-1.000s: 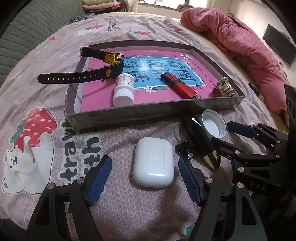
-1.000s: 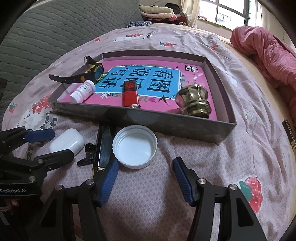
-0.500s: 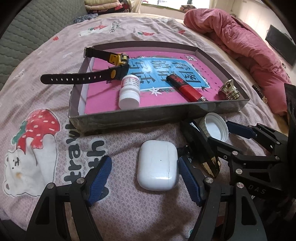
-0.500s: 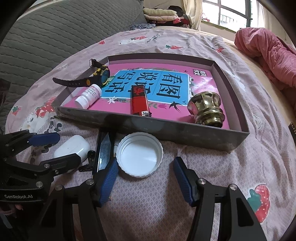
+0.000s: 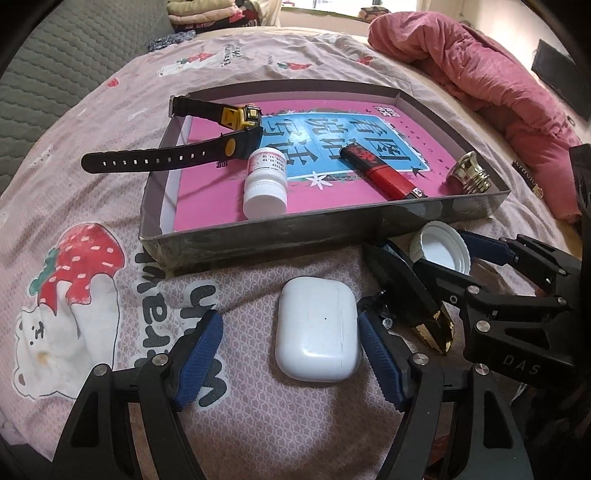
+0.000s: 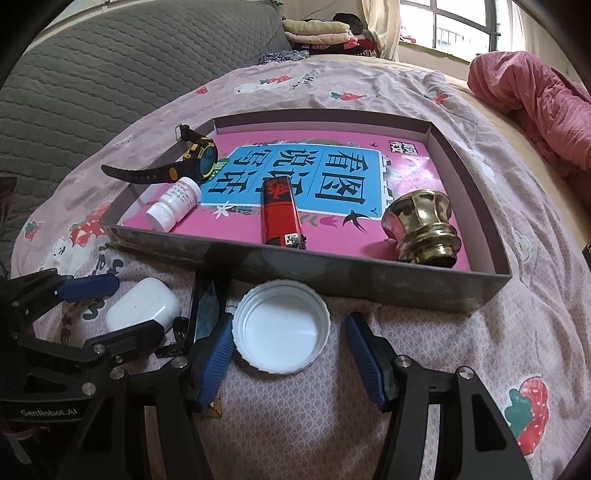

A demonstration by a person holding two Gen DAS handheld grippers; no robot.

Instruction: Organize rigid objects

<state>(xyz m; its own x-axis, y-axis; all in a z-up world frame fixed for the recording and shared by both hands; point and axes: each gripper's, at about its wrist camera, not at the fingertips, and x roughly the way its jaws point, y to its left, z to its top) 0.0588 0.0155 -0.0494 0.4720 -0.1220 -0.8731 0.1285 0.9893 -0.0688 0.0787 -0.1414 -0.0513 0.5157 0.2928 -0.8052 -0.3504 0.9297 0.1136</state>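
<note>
A grey shallow box (image 5: 280,240) (image 6: 369,275) with a pink and blue floor lies on the bed. In it are a black and yellow watch (image 5: 207,147) (image 6: 192,166), a white pill bottle (image 5: 266,181) (image 6: 173,203), a red lighter (image 5: 384,173) (image 6: 280,210) and a brass knob (image 5: 471,175) (image 6: 424,229). My left gripper (image 5: 291,350) is open around a white earbud case (image 5: 317,332) (image 6: 144,306). My right gripper (image 6: 291,354) is open around a white lid (image 6: 282,332) (image 5: 441,247). A black and gold clip (image 5: 410,295) (image 6: 207,306) lies between them.
A rumpled pink quilt (image 5: 480,74) (image 6: 535,96) lies at the far right. A grey quilted cushion (image 6: 92,66) is at the far left. Folded clothes (image 6: 321,33) sit at the back. The bedsheet (image 5: 92,258) has strawberry and bear prints.
Both grippers have moved forward. The earbud case now sits between the left fingers, near the right one, and the lid sits between the right fingers.
</note>
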